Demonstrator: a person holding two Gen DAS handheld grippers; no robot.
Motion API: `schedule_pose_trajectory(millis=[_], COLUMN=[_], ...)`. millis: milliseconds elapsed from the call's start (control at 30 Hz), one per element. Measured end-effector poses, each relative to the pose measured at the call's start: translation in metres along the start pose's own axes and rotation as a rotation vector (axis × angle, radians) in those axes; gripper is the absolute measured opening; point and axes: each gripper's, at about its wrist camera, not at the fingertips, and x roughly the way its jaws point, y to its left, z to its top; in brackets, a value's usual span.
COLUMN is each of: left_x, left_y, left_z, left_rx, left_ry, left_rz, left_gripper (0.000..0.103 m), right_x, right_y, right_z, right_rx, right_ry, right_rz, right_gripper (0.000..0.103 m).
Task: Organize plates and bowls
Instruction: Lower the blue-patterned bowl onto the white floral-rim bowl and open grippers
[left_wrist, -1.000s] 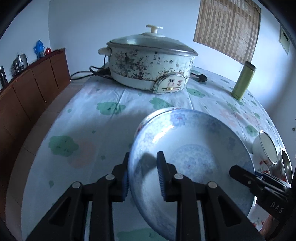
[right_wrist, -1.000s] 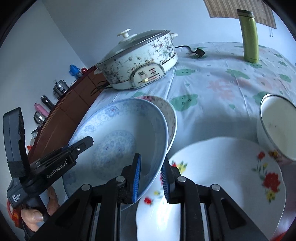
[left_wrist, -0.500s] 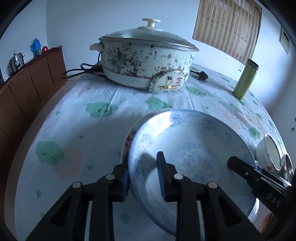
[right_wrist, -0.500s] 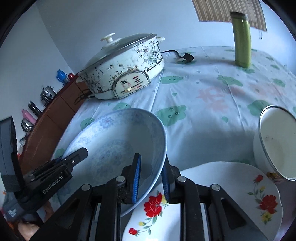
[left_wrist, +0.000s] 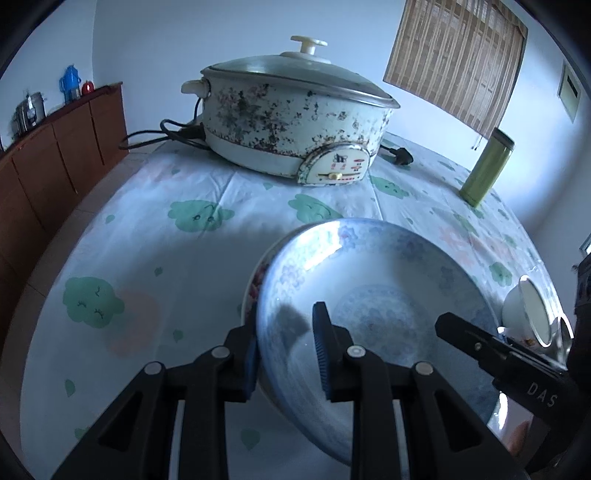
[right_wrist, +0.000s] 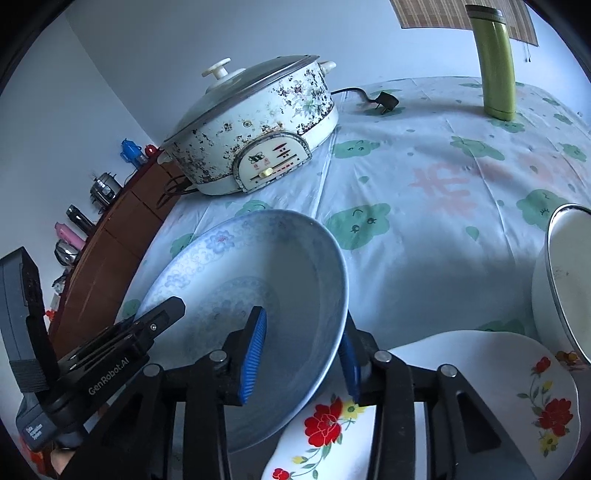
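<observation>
On the flowered cloth (left_wrist: 207, 266), at about 5 o'clock from the old cooker (left_wrist: 291, 122), sits the blue bowl (left_wrist: 373, 295), nested over a second, red-patterned bowl (left_wrist: 255, 284) whose rim peeps out at its 9 o'clock edge. The left claw (left_wrist: 284, 350) clamps the blue bowl's near rim, one pad outside the wall and one inside. The right claw (right_wrist: 303, 354) straddles the opposite rim in its own view, but its jaws have just been opening: the inner pad stands clear of the wall, and the outer pad (right_wrist: 349, 360) looks close to the rim without pressing, so it no longer grips.

A flowered plate (right_wrist: 480, 373) lies at 4 o'clock of the bowl, its edge tucked close under the bowl's side, and a white pot (right_wrist: 565, 288) stands at 2 o'clock of that plate. A green flask (right_wrist: 495, 62) stands far back, well apart.

The risk, as I judge it, is that the bowl now hangs on one side only. If it is not fully seated in the lower bowl, it could tip or slide toward the plate and knock it. Pulling the right claw back carelessly could catch the rim and drag both bowls. The thin rim also gives the left pads little purchase.
</observation>
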Motion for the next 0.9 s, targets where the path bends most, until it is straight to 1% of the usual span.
schedule_pose_trajectory(millis=[67,133,233,433,467,500,533,567,633,733,800,833,900], left_x=[-0.001,-0.001,-0.002,-0.010,-0.011,-0.012,-0.012,-0.011,-0.008,-0.008,-0.008,-0.009,-0.012], left_y=[0.004,0.005,0.005,0.013,0.013,0.012,0.012,0.011,0.010,0.006,0.006,0.006,0.007], left_z=[0.000,0.001,0.001,0.004,0.004,0.004,0.004,0.003,0.002,0.001,0.002,0.002,0.003], left_rx=[-0.018,-0.022,-0.017,-0.040,-0.039,-0.028,-0.021,-0.015,-0.010,0.012,0.010,0.009,0.008], left_ry=[0.002,0.004,0.005,0.000,-0.005,-0.015,-0.016,-0.020,-0.011,-0.018,-0.019,-0.021,-0.037], left_rz=[-0.022,-0.029,-0.028,-0.060,-0.056,-0.031,-0.006,0.004,-0.002,0.018,0.015,0.011,0.019], left_gripper=[0.024,0.024,0.024,0.023,0.023,0.026,0.033,0.033,0.034,0.035,0.035,0.038,0.040], right_x=[-0.001,-0.004,-0.004,-0.002,-0.002,-0.001,-0.001,0.000,0.002,0.002,0.002,0.001,0.001], right_y=[-0.004,-0.006,-0.003,0.005,0.005,0.005,0.005,0.006,0.007,0.007,0.007,0.007,0.005], right_z=[0.000,-0.001,-0.002,-0.003,-0.003,-0.002,-0.002,-0.002,-0.001,-0.001,-0.001,-0.001,-0.001], right_rx=[0.023,0.043,0.027,-0.031,-0.034,-0.037,-0.040,-0.041,-0.048,-0.047,-0.044,-0.042,-0.026], right_ry=[-0.004,-0.010,-0.017,-0.013,-0.013,-0.012,-0.010,-0.009,-0.002,-0.003,-0.005,-0.006,-0.010], right_rz=[0.019,0.032,0.019,-0.028,-0.031,-0.034,-0.037,-0.040,-0.039,-0.040,-0.036,-0.034,-0.020], right_gripper=[0.041,0.041,0.041,0.041,0.041,0.041,0.041,0.041,0.041,0.041,0.041,0.041,0.041])
